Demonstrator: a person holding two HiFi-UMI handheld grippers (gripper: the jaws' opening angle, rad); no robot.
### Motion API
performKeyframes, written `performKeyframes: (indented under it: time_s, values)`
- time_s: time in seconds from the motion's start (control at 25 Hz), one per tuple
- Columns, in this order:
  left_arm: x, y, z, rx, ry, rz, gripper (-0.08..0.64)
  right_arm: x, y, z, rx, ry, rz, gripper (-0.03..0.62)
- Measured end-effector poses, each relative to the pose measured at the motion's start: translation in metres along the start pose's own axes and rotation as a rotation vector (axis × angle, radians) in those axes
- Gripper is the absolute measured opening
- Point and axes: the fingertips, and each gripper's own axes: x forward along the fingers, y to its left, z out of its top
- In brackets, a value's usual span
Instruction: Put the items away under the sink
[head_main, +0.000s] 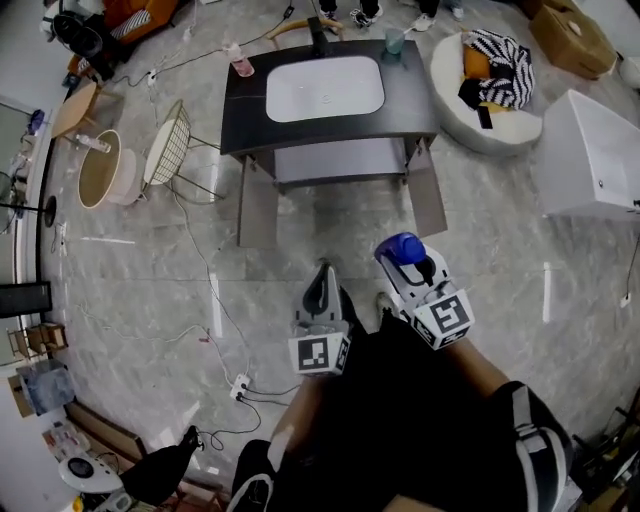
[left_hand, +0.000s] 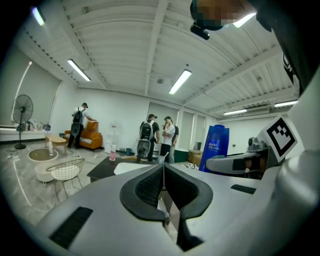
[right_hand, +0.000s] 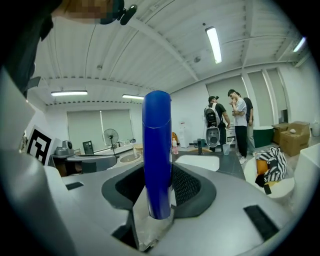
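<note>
Right claw (right_hand: 159, 186) clamps the blue bottle (right_hand: 156, 145) upright, ready for the sink (head_main: 325, 88) at upper centre; left claw (left_hand: 164, 167) is closed, empty.

The place was a large open test room, not a home. A freestanding sink unit (head_main: 250, 110) stood mid-floor, cables (head_main: 213, 300) and a power strip (head_main: 240, 386) trailed nearby, boxes (head_main: 572, 38) sat aside, and strip lights (left_hand: 180, 81) ran overhead.
</note>
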Motion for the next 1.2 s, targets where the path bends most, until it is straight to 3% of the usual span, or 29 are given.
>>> performKeyframes:
  time_s: [0.2,0.36,0.6,0.8,0.92,1.08,1.2]
  values:
    - [0.054,0.051,0.003,0.028,0.037,-0.097,0.020,0.060,-0.012,0.004,0.023,-0.004,-0.105,0.156]
    - [0.093,0.085,0.024,-0.019,-0.004,-0.142,0.020,0.107,-0.020,0.007,0.034,-0.005,-0.155,0.156]
    - [0.131,0.124,0.015,-0.007,0.028,-0.142,0.018,0.155,-0.040,0.010,0.018,-0.024,-0.189,0.156]
    - [0.161,0.137,0.003,-0.041,0.024,-0.123,0.017,0.189,-0.065,-0.006,0.029,-0.012,-0.189,0.156]
    - [0.182,0.143,-0.014,-0.074,0.010,-0.101,0.017,0.212,-0.082,-0.024,0.008,-0.013,-0.173,0.156]
    - [0.210,0.157,-0.059,-0.045,0.028,-0.106,0.017,0.243,-0.108,-0.054,-0.006,-0.037,-0.172,0.156]
    - [0.231,0.164,-0.084,-0.083,0.004,-0.084,0.017,0.265,-0.126,-0.082,-0.023,-0.048,-0.168,0.156]
